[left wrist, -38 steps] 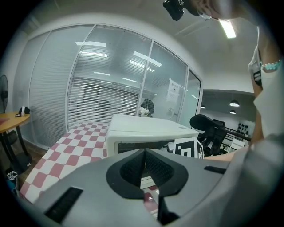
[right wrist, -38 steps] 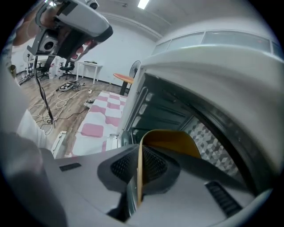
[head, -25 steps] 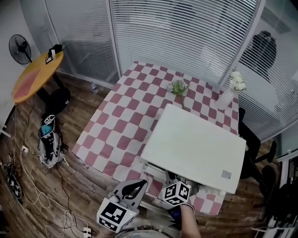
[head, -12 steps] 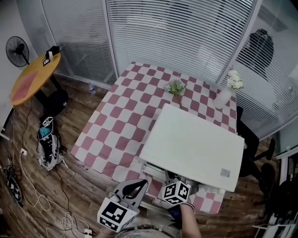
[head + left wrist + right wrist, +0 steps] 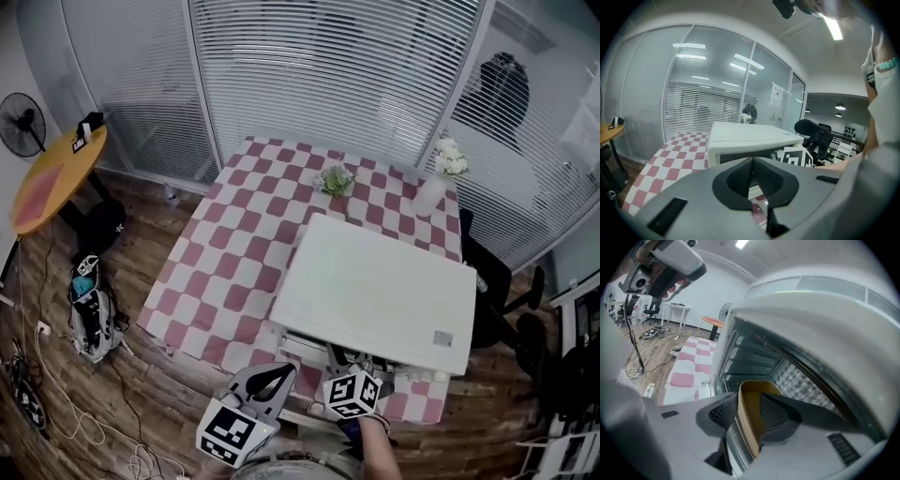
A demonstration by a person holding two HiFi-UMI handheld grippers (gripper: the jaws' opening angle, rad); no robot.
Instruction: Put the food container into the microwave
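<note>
right gripper [image 5: 750, 414]: jaws just been opening, now wide; food container [image 5: 751, 399] wall between them, pads seemingly off it
food container: inside microwave [image 5: 801, 310] cavity; wall runs straight ahead
left gripper [image 5: 751, 180]: closed, empty, outside

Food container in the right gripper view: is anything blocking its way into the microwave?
Nothing visible does. The tan round food container already sits in the open mouth of the white microwave. Its rim is between the jaws of the right gripper, which have just been opening. No other object shows inside behind it.
</note>
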